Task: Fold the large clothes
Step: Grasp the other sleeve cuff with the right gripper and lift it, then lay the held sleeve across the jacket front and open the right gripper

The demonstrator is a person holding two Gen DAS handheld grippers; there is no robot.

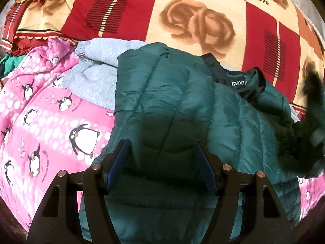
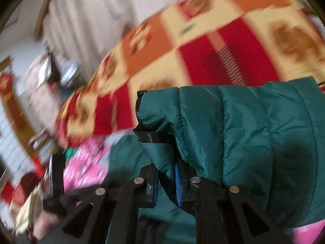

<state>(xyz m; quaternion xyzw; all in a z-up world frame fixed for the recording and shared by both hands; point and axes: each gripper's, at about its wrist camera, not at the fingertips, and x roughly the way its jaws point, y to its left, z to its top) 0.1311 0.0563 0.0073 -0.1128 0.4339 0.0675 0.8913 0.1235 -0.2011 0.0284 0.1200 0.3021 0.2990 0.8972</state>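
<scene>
**Holding the green jacket's edge in my right gripper**

Looking through the left wrist camera, I see the green quilted jacket [image 1: 168, 105] spread across a pink penguin-print blanket [image 1: 50, 126], with a grey garment [image 1: 97, 75] bunched just beside it to the left. Its black collar lining [image 1: 239, 81], with a small label on it, is turned up toward the red, orange and cream rose-print bedcover [image 1: 199, 28] behind. My left gripper [image 1: 162, 162] hangs over the jacket with its jaws standing wide apart and nothing pinched between the blue pads; whether the tips touch the fabric I cannot tell.

From the right wrist camera, my right gripper [image 2: 166, 183] has its jaws narrowed tight on a fold of the jacket [image 2: 254, 142], the fabric squeezed between the blue pads [image 2: 178, 185]. A puffy section of the jacket rises up and to the right of the fingers, with a black strap [image 2: 152, 137] at its edge. The background there is smeared with motion blur, so the room's details stay unclear.
</scene>
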